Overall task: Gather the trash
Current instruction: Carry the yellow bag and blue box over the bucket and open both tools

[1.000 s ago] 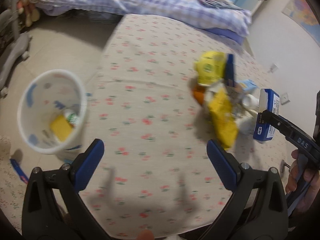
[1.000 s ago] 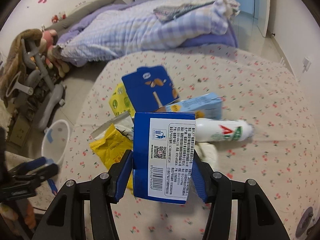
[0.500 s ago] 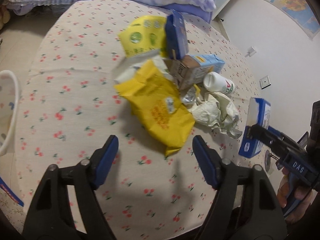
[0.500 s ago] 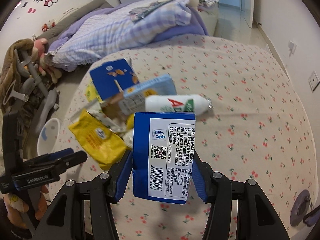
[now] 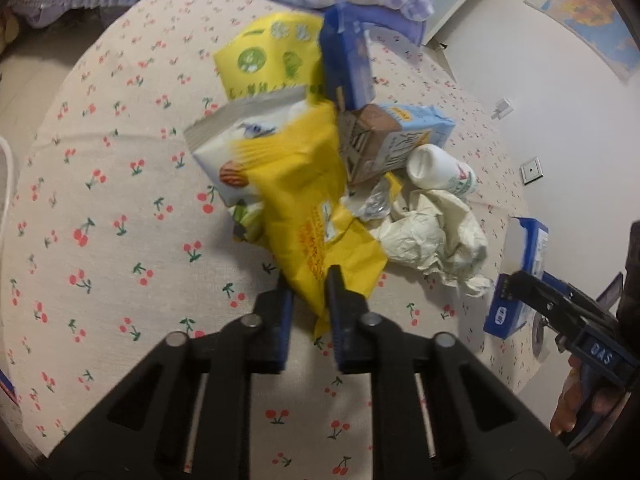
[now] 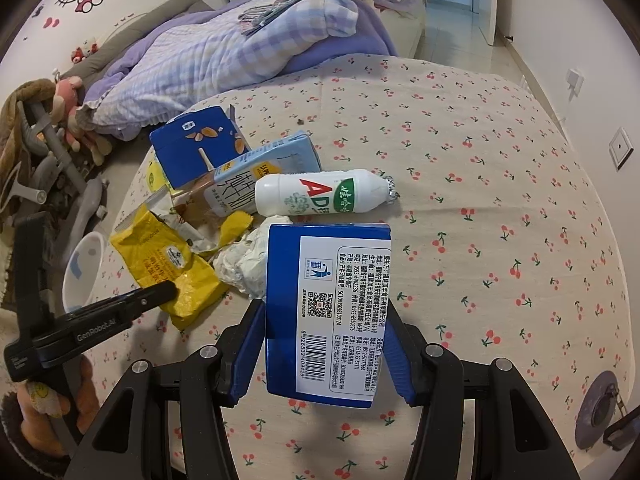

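So, here's how it lies, biggest first.
Table: round, under a cherry-print cloth, with the litter heaped toward its left side in the right wrist view.
Bed: behind the table, lilac checked quilt rumpled on top.
Bin: white, on the floor off the table's left edge, near the left gripper.
Right gripper: clamped on the blue box, barcode label facing up, held above the cloth.
Left gripper: nearly closed, pads pinching the near corner of the yellow bag.
Yellow bag: crumpled, lying at the near edge of the heap.
Carton: pale blue, on its side, touching the bottle.
Bottle: white, lying flat, foil cap pointing right.
Paper: a crumpled wad between bag and bottle.
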The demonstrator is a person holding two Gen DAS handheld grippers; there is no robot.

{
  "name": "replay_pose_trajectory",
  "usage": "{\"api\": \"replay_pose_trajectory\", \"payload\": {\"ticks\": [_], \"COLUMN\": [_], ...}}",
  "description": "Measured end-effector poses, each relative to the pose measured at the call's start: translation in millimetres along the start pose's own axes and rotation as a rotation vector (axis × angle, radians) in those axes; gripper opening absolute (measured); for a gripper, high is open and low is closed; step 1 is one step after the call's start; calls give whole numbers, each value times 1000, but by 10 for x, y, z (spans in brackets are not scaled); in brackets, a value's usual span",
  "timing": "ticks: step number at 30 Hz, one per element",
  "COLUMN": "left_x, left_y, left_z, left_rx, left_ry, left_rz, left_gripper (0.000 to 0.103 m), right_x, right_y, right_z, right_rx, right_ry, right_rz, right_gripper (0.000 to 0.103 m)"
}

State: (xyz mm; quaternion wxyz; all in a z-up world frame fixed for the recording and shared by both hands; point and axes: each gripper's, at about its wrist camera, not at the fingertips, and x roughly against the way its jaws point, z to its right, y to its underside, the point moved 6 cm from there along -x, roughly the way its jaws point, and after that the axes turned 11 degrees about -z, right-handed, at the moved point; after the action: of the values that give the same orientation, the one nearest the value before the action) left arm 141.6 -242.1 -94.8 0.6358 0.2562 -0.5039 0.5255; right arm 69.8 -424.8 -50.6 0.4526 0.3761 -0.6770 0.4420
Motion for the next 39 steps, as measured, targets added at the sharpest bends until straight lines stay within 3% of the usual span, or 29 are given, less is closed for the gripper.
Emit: {"api": "replay_pose_trajectory", "payload": {"ticks": [14, 23, 31, 39], "left_x": [517, 881, 1238, 1517], "left_y": [163, 201, 208, 231], "left_z": [-85, -274, -719, -1304], "left_rx": [-77, -60, 14, 100], "left_ry": [35, 68, 65, -16], "left_rz": [69, 132, 209, 279], "left_gripper": [9, 9, 9, 9], "right_x": [130, 150, 152, 118], "right_y": [-56, -119, -161, -200], "right_z": [-192, -451, -716, -1103], "right_rx": [21, 55, 86, 136], "right_ry": [-22, -34, -45, -63], "right_rz": [36, 52, 56, 57], "right_gripper": [56, 56, 56, 56]}}
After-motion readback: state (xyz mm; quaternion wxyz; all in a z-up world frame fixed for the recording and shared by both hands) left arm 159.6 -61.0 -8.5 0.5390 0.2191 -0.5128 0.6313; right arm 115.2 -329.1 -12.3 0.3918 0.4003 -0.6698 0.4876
